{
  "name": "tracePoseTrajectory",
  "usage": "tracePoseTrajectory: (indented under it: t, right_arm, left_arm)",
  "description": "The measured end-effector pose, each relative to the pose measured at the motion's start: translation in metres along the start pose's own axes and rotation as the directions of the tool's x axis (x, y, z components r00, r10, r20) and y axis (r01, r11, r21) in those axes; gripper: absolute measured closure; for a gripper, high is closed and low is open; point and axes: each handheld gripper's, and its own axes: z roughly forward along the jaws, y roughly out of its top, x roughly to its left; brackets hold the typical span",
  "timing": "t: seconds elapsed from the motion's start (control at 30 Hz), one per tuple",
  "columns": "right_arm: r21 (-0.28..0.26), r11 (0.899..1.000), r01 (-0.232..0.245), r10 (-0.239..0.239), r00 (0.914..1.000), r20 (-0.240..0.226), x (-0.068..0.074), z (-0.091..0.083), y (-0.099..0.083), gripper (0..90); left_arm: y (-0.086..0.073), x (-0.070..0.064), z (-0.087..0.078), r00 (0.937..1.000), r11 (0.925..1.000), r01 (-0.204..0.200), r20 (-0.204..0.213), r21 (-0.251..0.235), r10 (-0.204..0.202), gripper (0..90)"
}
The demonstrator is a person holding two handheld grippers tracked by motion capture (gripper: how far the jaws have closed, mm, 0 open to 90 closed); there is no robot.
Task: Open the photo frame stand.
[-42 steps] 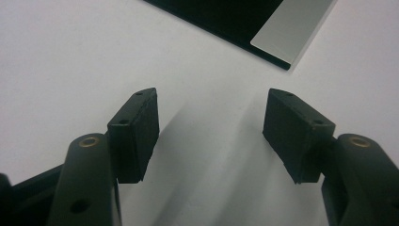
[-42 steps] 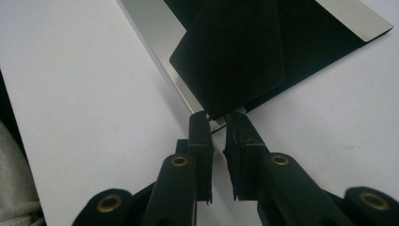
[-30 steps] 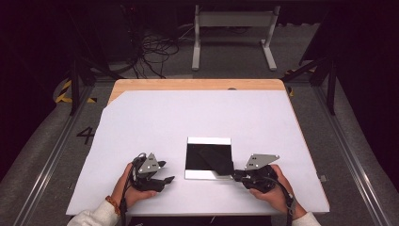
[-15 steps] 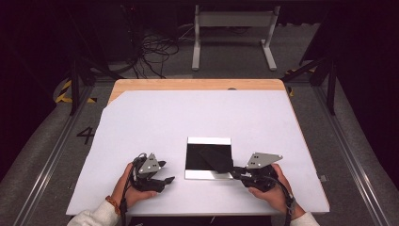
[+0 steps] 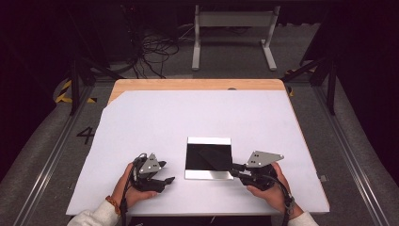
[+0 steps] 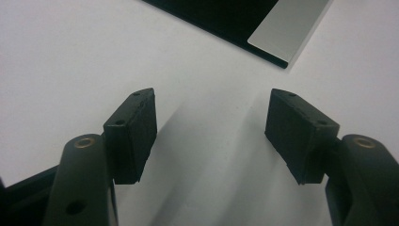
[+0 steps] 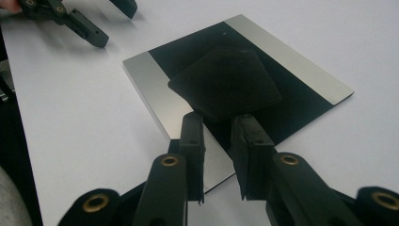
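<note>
The right tool (image 5: 236, 169) sits low at the near right edge of the black and silver board (image 5: 208, 157), and our right hand (image 5: 268, 186) holds it from behind, pointing it left toward the board. In the right gripper view its two jaws are close together with a thin gap, right at the corner of a dark, soft-looking pad (image 7: 225, 84) that lies on the board; we cannot tell if they pinch it. The board lies flat on the white table (image 5: 155, 117), near the front, between our two hands. The left tool (image 5: 164, 176) rests on the table just left of the board, with our left hand (image 5: 134, 186) wrapped around it. Its jaws are wide apart and hold nothing. Since a second ago, the right tool has moved a little closer in to the board, and the left tool has stayed put.
</note>
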Motion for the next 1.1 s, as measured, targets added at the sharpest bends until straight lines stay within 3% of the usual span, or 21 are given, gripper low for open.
tracePoseTrajectory:
  t: [0.57, 0.7, 1.0, 1.1]
  right_arm:
    - [-0.068, 0.998, -0.001, 0.003, 0.9994, 0.034, 0.002, -0.001, 0.010, 75.7]
    - [-0.077, 0.997, -0.004, 0.006, 0.9994, 0.035, 0.002, -0.001, 0.011, 74.9]
    - [-0.082, 0.997, -0.007, 0.010, 0.9991, 0.040, 0.002, -0.001, 0.011, 73.7]
    - [-0.083, 0.997, -0.008, 0.012, 0.9991, 0.041, 0.002, -0.001, 0.011, 73.4]
  left_arm:
    - [0.000, 0.000, 0.002, 0.9999, 0.9999, 0.014, -0.002, 0.004, -0.014, 33.4]
    - [0.002, -0.002, 0.003, 0.9996, 0.9997, 0.024, 0.013, -0.004, -0.024, 34.2]
    - [0.018, -0.015, 0.018, 0.9970, 0.9997, -0.024, 0.073, -0.002, 0.024, 49.3]
    - [0.022, -0.017, 0.021, 0.9939, 0.9986, -0.053, 0.097, -0.008, 0.053, 62.7]
